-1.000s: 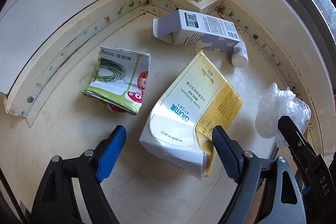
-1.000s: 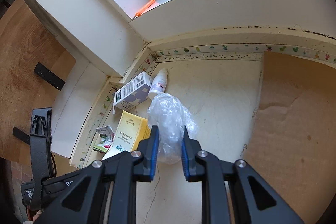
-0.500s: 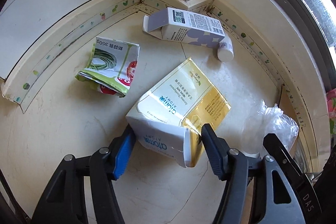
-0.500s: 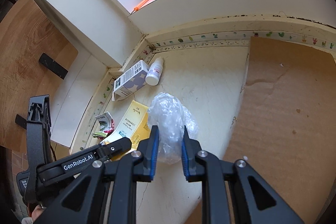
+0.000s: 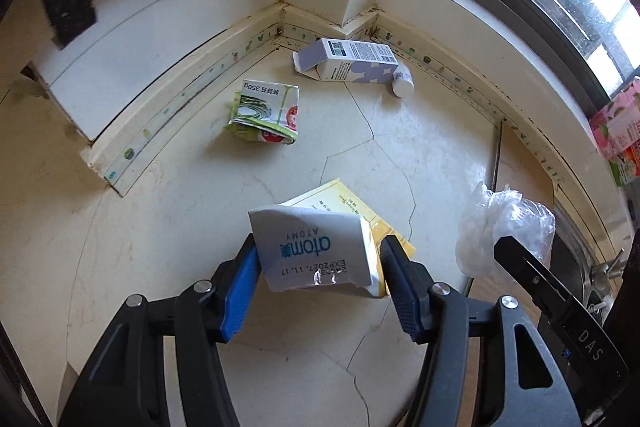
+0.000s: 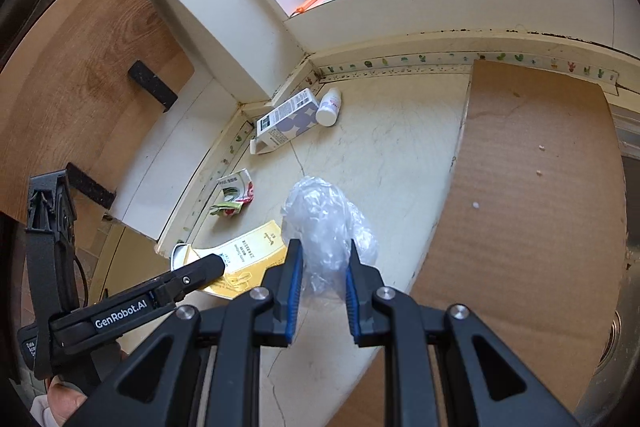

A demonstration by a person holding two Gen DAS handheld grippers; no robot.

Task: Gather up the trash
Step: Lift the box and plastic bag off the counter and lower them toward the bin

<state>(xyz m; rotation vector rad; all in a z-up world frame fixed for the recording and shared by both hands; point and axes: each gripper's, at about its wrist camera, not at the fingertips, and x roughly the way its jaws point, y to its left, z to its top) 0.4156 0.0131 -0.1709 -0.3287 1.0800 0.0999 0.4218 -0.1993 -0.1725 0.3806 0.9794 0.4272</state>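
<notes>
Both hands were mid-pickup: left claw (image 5: pixel 318 273), jaws just closing, pinched the yellow toothpaste box (image 5: pixel 320 251) clear of the bench (image 5: pixel 200 227), right claw (image 6: pixel 320 281) squeezed the plastic wrap (image 6: pixel 326 223), so next they'd need a bin, none in view.

I'm seeing the white bottle (image 5: pixel 403 85) half hiding behind the purple carton (image 5: pixel 352 66) — its label is reading too small; the pink boxes (image 5: pixel 618 131) are running off-frame.
</notes>
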